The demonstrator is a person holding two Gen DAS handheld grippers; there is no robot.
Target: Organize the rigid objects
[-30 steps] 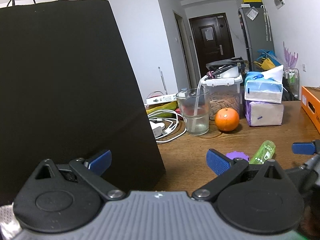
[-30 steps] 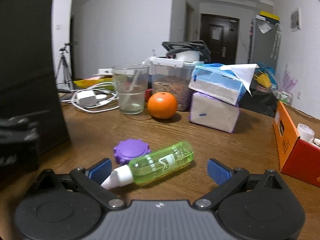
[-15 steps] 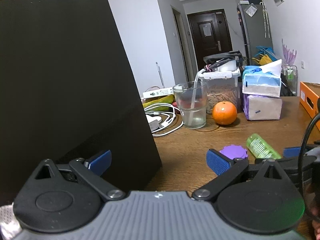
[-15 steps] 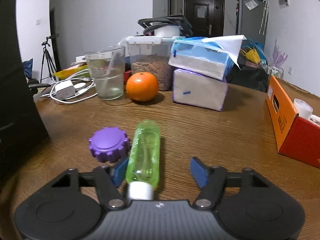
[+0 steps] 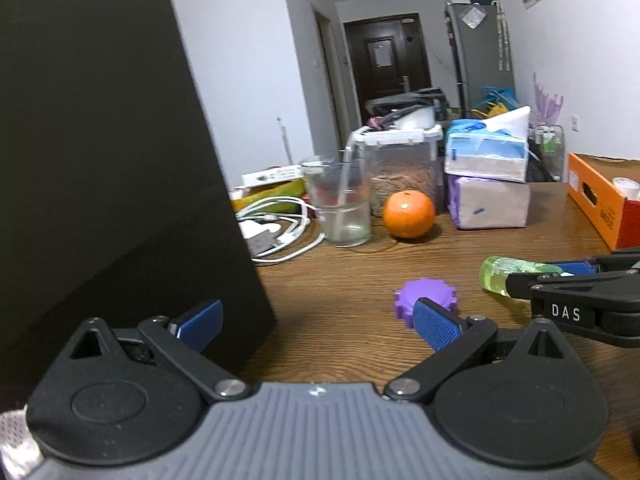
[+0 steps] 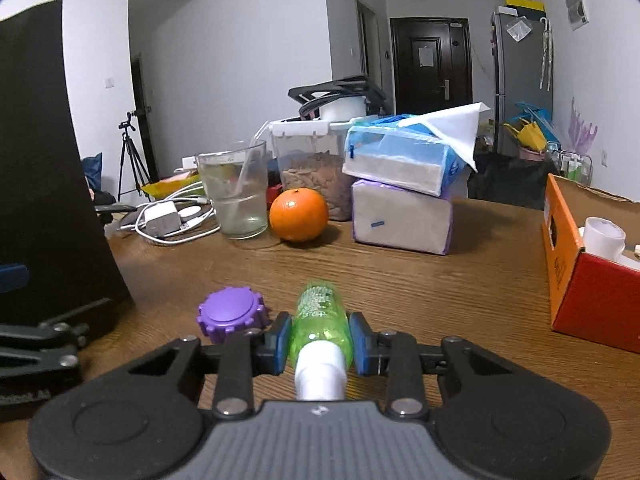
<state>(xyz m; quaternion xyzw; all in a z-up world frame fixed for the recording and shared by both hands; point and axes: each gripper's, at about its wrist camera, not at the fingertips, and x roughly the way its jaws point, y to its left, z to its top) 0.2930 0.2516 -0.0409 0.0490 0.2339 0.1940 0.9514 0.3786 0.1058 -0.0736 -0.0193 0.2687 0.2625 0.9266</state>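
A clear green bottle [image 6: 320,316] with a white cap lies on the wooden table [image 6: 440,280], pointing away from me. My right gripper [image 6: 320,342] is shut on it, both blue pads pressed against its sides near the cap end. A purple toothed lid [image 6: 231,314] lies flat just left of the bottle. In the left wrist view my left gripper [image 5: 316,322] stands open over the table with nothing between its fingers; the purple lid [image 5: 424,294] sits behind its right finger, and the green bottle [image 5: 508,272] shows at the right in the right gripper [image 5: 560,276].
A tall black bag [image 5: 100,168] stands close at the left. Further back are white cables [image 6: 168,216], a glass of water [image 6: 236,192], an orange [image 6: 298,214], a lidded container [image 6: 312,160] and stacked tissue packs [image 6: 404,192]. An orange box [image 6: 588,272] sits at the right.
My right gripper moved forward around the green bottle, which turned to point away, and its jaws went from wide open to shut on it. The left gripper stayed open and nearly still.
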